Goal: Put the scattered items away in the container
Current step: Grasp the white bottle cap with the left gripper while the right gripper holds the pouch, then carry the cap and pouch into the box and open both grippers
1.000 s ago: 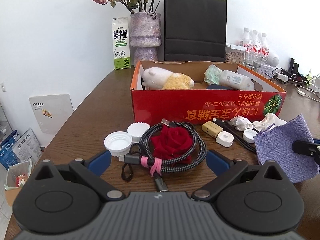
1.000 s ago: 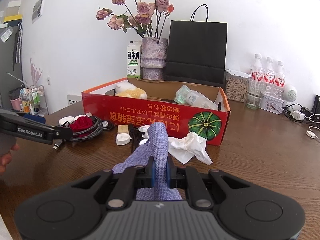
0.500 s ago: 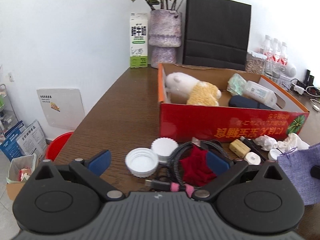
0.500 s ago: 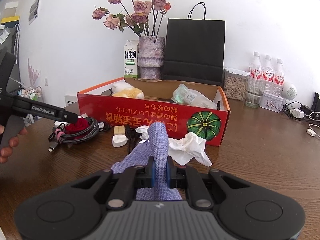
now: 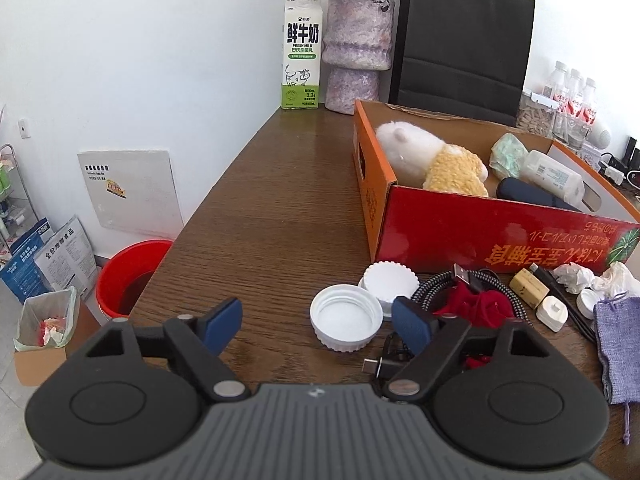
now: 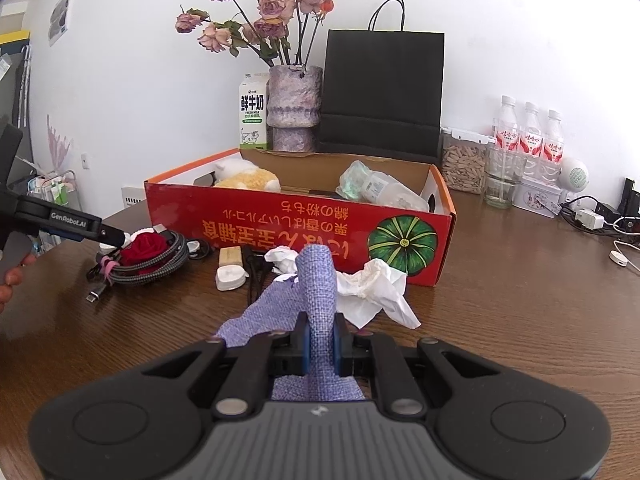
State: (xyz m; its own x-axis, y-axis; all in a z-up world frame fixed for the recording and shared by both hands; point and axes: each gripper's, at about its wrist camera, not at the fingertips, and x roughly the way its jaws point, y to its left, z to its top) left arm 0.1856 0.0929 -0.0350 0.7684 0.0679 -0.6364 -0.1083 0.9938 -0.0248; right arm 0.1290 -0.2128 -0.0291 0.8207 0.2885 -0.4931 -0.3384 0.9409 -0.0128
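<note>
The red cardboard box (image 5: 472,236) (image 6: 280,220) holds a plush toy (image 5: 432,160), a bottle and a dark case. In front of it lie two white caps (image 5: 346,322), a coiled cable (image 6: 152,268) around a red rose (image 5: 476,306) (image 6: 142,246), a wooden block (image 5: 528,288), crumpled tissue (image 6: 372,286) and a purple cloth pouch (image 5: 618,336) (image 6: 316,280). My left gripper (image 5: 318,322) is open, low over the table left of the cable, its right finger beside the cap. It shows at the left of the right wrist view (image 6: 116,236). My right gripper (image 6: 321,338) is shut on the purple pouch.
A milk carton (image 5: 302,52), a vase of dried roses (image 6: 294,108) and a black paper bag (image 6: 382,92) stand behind the box. Water bottles (image 6: 528,136), jars and chargers sit at the back right. The table's left edge drops to a red bucket (image 5: 128,276) on the floor.
My left gripper has swung left, away from the cable and rose, which now sit to its right. My right gripper stays shut on the pouch and has barely moved.
</note>
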